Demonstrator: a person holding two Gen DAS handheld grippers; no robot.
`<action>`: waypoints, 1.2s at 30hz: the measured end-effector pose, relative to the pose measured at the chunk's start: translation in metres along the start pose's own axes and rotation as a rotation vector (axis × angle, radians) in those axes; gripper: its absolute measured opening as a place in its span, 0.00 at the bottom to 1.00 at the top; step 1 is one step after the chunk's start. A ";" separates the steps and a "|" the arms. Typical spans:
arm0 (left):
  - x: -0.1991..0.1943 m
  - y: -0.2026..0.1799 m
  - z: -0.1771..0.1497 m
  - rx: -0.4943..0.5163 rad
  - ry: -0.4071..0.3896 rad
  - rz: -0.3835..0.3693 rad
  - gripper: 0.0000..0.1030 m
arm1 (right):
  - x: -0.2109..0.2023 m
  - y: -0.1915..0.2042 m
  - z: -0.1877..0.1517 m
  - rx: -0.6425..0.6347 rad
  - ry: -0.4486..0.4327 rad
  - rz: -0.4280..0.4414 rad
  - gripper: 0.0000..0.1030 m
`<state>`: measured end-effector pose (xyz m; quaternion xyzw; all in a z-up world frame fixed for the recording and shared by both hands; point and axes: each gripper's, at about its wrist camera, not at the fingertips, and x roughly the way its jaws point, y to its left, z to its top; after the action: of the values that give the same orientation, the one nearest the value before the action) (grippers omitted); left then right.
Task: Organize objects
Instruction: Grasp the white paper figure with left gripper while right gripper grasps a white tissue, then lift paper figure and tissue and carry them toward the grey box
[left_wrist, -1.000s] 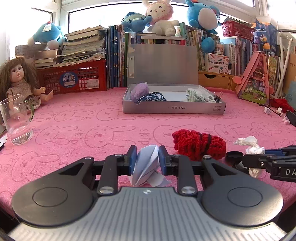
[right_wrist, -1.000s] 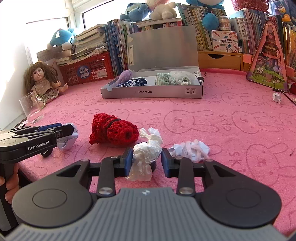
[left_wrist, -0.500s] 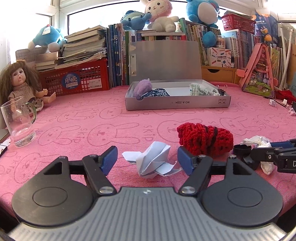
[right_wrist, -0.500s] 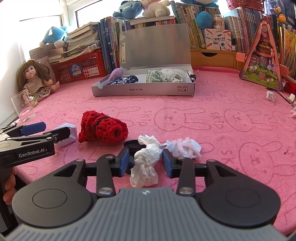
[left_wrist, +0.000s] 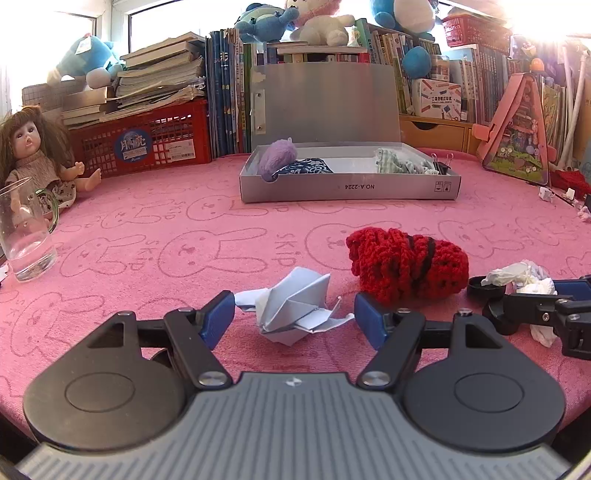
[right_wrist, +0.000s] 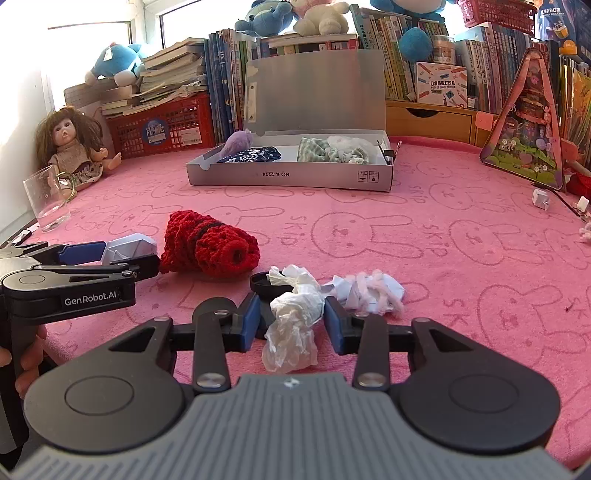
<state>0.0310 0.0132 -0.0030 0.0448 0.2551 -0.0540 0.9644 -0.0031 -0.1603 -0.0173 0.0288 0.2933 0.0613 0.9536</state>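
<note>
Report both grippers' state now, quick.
Left gripper: open, folded paper lying loose between its fingers.
Right gripper: open, crumpled tissue between the fingers, not clamped.

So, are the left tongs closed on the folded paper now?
No, the left tongs stand open, with gaps between both pads and the folded paper lying on the cloth.

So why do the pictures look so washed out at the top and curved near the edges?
Left wrist view: window light bleaches the upper corners, and the fisheye bows the pink tabletop. Right wrist view: glare whitens the upper left; the grey box stays sharp.
</note>
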 end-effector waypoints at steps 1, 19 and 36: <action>0.001 0.000 0.000 0.000 0.001 0.001 0.74 | 0.000 0.000 0.000 0.001 -0.001 -0.001 0.49; -0.007 0.006 0.009 -0.052 -0.012 -0.001 0.49 | -0.008 -0.006 0.008 0.029 -0.057 -0.010 0.33; -0.006 0.011 0.028 -0.064 -0.010 0.027 0.49 | 0.000 -0.014 0.025 0.062 -0.061 -0.023 0.32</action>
<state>0.0409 0.0214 0.0247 0.0170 0.2512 -0.0329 0.9672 0.0129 -0.1751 0.0022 0.0569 0.2661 0.0403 0.9614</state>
